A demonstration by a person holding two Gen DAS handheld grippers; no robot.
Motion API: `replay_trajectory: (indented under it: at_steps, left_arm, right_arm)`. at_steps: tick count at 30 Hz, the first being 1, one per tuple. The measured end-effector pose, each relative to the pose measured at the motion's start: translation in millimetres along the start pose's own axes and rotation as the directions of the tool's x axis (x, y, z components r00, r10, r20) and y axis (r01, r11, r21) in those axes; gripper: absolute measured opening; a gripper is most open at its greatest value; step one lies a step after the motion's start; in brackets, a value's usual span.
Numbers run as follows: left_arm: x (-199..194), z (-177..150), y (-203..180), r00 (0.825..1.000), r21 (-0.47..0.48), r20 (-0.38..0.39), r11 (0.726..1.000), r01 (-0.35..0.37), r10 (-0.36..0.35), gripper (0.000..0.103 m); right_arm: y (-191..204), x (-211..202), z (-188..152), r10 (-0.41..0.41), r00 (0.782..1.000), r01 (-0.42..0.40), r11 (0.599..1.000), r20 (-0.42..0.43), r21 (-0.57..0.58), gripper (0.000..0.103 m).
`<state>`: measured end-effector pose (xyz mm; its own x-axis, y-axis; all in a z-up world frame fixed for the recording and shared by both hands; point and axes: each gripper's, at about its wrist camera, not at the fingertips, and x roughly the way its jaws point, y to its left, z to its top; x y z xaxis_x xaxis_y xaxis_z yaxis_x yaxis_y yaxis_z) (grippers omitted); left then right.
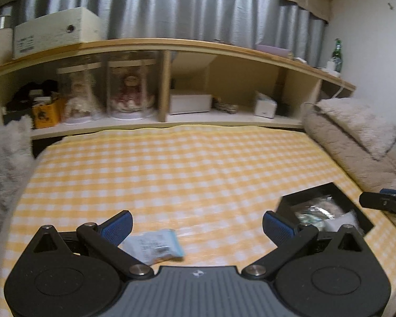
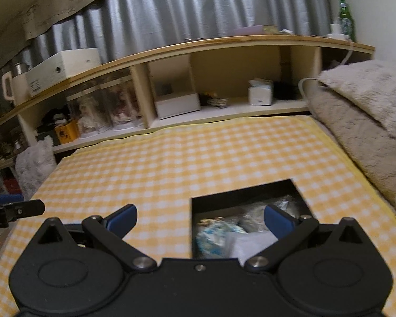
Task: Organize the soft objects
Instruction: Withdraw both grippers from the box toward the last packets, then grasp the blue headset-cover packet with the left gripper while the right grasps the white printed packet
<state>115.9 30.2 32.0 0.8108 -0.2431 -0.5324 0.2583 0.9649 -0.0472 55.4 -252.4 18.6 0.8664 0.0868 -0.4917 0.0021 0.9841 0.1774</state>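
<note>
The left hand-held gripper (image 1: 198, 224) hung over the yellow-checked cloth (image 1: 171, 174) with its blue-padded fingers (image 1: 118, 225) spread wide apart and nothing between them. A small pale packet with a light-blue edge (image 1: 158, 245) lay on the cloth just below and between those fingers, nearer the left one; its print was too blurred to read.

To the right, a black box (image 1: 338, 192) sat on the cloth, holding several crinkly wrapped packets (image 1: 314, 211). The right hand-held gripper (image 2: 200, 222) hovered above this box (image 2: 240, 192), its fingers (image 2: 277, 219) also spread wide and empty, with the right finger over the packets inside (image 2: 219, 235) and the left finger over bare cloth (image 2: 145, 163). Whether either finger touched anything could not be told.

A fluffy grey blanket (image 2: 361, 111) was heaped along the right side of the cloth, and a fluffy pale soft thing (image 1: 5, 163) stood at the far left edge. Beyond the cloth ran a wooden shelf (image 1: 166, 45) with two dolls in clear cylinders (image 1: 130, 89), a white box (image 1: 190, 103) and a tissue box (image 1: 265, 105) in its compartments. A green bottle (image 2: 344, 18) stood on top at the far right, before a grey curtain (image 1: 171, 5).
</note>
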Motion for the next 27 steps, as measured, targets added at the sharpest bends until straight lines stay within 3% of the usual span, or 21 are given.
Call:
replay_trajectory:
  at_steps: [8, 11, 15, 20, 27]
  left_arm:
    - [24, -16, 31, 0.994, 0.015, -0.094, 0.998, -0.058, 0.059, 0.103]
    - [36, -24, 40, 0.984, 0.03, -0.178, 0.999, 0.021, -0.015, 0.103]
    - [53, -37, 41, 0.969, 0.141, -0.246, 0.99, 0.013, 0.022, 0.102]
    - [82, -52, 45, 0.934, 0.171, -0.356, 0.984, 0.052, 0.013, 0.085]
    - [109, -68, 54, 0.904, 0.175, -0.427, 0.982, 0.07, 0.012, 0.068]
  right_arm:
    - [42, 34, 1, 0.064, 0.998, -0.065, 0.996, -0.026, -0.056, 0.103]
    - [54, 44, 1, 0.083, 0.996, -0.086, 0.994, -0.035, -0.074, 0.103]
    - [65, 60, 1, 0.116, 0.992, -0.12, 0.989, -0.049, -0.091, 0.103]
    - [70, 79, -3, 0.151, 0.987, -0.155, 0.986, -0.06, -0.063, 0.103]
    - [77, 95, -3, 0.146, 0.986, -0.153, 0.985, -0.086, -0.075, 0.103]
